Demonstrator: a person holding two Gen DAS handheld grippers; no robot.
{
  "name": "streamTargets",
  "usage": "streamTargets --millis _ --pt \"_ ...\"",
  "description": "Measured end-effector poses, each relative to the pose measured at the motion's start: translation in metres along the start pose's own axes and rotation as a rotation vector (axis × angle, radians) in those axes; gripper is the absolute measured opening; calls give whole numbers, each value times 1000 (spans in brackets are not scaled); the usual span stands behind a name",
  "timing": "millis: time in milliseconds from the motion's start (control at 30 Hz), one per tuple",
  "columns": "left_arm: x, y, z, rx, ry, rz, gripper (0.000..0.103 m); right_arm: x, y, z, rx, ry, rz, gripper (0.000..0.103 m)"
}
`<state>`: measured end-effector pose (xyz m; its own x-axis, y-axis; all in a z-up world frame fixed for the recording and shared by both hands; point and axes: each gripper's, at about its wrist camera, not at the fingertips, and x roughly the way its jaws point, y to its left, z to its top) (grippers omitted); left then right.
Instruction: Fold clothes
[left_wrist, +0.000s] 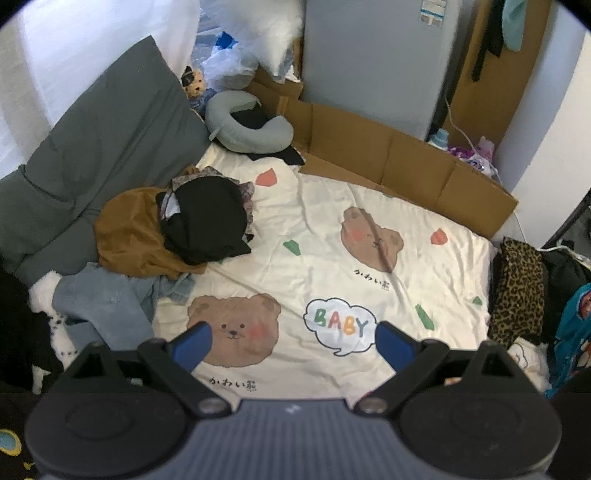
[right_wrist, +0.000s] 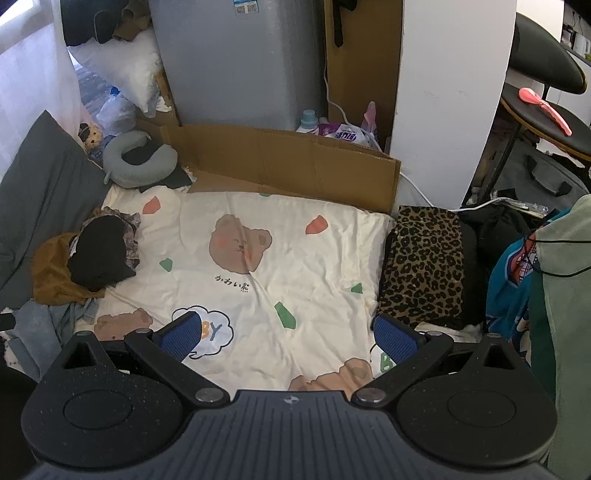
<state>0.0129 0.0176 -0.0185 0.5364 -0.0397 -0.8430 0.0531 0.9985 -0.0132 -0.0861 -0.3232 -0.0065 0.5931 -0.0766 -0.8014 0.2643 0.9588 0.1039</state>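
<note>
A heap of loose clothes lies at the bed's left side: a black garment (left_wrist: 207, 218) on a brown one (left_wrist: 129, 236), with pale blue jeans (left_wrist: 99, 302) in front. It also shows in the right wrist view (right_wrist: 99, 254). A folded leopard-print garment (right_wrist: 424, 258) lies at the bed's right edge (left_wrist: 517, 288). My left gripper (left_wrist: 291, 343) is open and empty above the cream bear-print sheet (left_wrist: 332, 258). My right gripper (right_wrist: 286, 338) is open and empty over the same sheet (right_wrist: 295, 258), left of the leopard garment.
A grey duvet (left_wrist: 92, 147) lines the left side. A grey neck pillow (left_wrist: 243, 125) and a cardboard wall (left_wrist: 406, 162) stand at the far end, a grey cabinet (right_wrist: 236, 66) behind. Teal and green clothes (right_wrist: 517, 280) hang at the right.
</note>
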Motion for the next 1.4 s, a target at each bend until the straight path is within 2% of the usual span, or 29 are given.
streamTargets --millis 133,467,867,1200,1400 --pt "-15 10 15 28 -40 18 97 -11 2 6 -6 -28 0 102" --pt "-34 47 57 70 -92 -15 98 -22 8 34 -19 -77 -51 102" --pt "-12 101 83 81 -115 -20 98 -12 42 63 -16 -109 -111 102" --pt "9 135 102 51 -110 -4 98 -1 74 93 -80 -113 -75 102" --pt "19 134 119 62 -148 -6 98 32 83 108 -99 -88 -57 102"
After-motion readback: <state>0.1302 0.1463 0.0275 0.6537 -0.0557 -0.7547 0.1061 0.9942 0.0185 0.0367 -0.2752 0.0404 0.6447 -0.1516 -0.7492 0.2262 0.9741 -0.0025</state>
